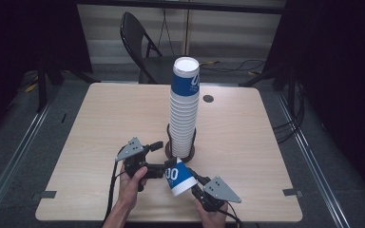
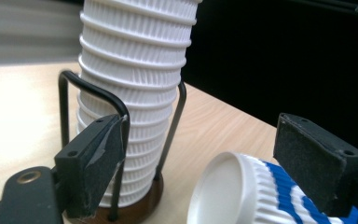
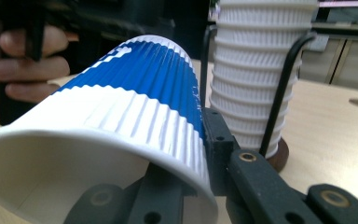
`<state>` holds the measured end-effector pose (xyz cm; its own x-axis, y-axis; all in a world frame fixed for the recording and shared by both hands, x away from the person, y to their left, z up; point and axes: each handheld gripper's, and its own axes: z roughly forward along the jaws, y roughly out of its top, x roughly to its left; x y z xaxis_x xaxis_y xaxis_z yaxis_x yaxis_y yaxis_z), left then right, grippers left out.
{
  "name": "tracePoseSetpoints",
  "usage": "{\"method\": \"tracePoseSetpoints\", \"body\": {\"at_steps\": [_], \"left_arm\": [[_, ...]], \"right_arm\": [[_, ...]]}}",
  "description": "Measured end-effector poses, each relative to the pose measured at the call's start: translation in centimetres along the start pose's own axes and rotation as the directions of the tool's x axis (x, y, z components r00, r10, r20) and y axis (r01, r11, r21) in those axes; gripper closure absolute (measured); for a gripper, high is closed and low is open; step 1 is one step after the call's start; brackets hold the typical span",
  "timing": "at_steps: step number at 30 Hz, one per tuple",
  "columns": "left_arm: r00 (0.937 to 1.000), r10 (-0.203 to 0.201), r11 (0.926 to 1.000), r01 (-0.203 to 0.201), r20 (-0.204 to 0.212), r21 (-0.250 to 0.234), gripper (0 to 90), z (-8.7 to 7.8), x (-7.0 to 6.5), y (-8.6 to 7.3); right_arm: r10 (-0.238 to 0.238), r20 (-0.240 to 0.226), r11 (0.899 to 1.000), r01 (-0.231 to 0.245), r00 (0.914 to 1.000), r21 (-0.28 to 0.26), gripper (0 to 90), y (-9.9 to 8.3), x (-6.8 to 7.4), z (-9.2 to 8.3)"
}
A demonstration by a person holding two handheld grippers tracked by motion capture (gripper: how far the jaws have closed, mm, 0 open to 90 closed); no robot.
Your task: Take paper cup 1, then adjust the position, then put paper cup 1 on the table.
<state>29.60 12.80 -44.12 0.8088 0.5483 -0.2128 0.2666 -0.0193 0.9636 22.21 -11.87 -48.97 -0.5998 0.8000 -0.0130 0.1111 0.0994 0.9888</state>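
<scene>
Blue-and-white ribbed paper cup [image 1: 179,178], tipped on its side at six o'clock of the cup stack [image 1: 184,108], rim wall pinched by the closed right tool [image 1: 196,183] so its base faces the left tool [image 1: 164,167], whose jaws stand apart around the base without pressing.

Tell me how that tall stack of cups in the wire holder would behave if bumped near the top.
The stack of cups rises far above the wire holder, which braces only its lowest part, so a push up high would probably sway or tip it. The cups look like light ribbed paper, so the top ones may slide off easily. The small round base likely adds little stability.
</scene>
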Motion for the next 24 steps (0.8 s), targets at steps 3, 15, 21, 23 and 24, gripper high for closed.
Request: {"method": "tracePoseSetpoints", "body": {"at_steps": [3, 15, 21, 23, 24], "left_arm": [[0.9958, 0.087, 0.996, -0.087, -0.026, 0.019, 15.9, -0.2, -0.5, -0.1], [0.9859, 0.167, 0.9838, -0.166, -0.01, 0.067, 16.6, -0.6, -1.1, -0.8], [0.9775, 0.21, 0.9741, -0.207, -0.023, 0.091, 16.1, -0.8, -1.6, -1.2], [0.9745, 0.223, 0.9703, -0.22, -0.023, 0.101, 15.8, -0.7, -1.8, -1.4], [0.9724, 0.232, 0.9677, -0.229, -0.022, 0.106, 15.8, -0.7, -1.8, -1.4]], "right_arm": [[0.016, 0.0, 0.999, -0.016, 0.9999, 0.039, 86.1, 0.0, -0.6, -0.1], [0.054, -0.04, 0.991, -0.049, 0.9977, 0.123, 86.1, 0.4, -1.6, -0.3], [0.064, -0.055, 0.986, -0.054, 0.9964, 0.161, 86.1, 0.6, -2.1, -0.4], [0.066, -0.059, 0.984, -0.056, 0.9961, 0.166, 86.1, 0.7, -2.2, -0.4], [0.067, -0.058, 0.983, -0.056, 0.9961, 0.175, 86.1, 0.8, -2.4, -0.4]]}}
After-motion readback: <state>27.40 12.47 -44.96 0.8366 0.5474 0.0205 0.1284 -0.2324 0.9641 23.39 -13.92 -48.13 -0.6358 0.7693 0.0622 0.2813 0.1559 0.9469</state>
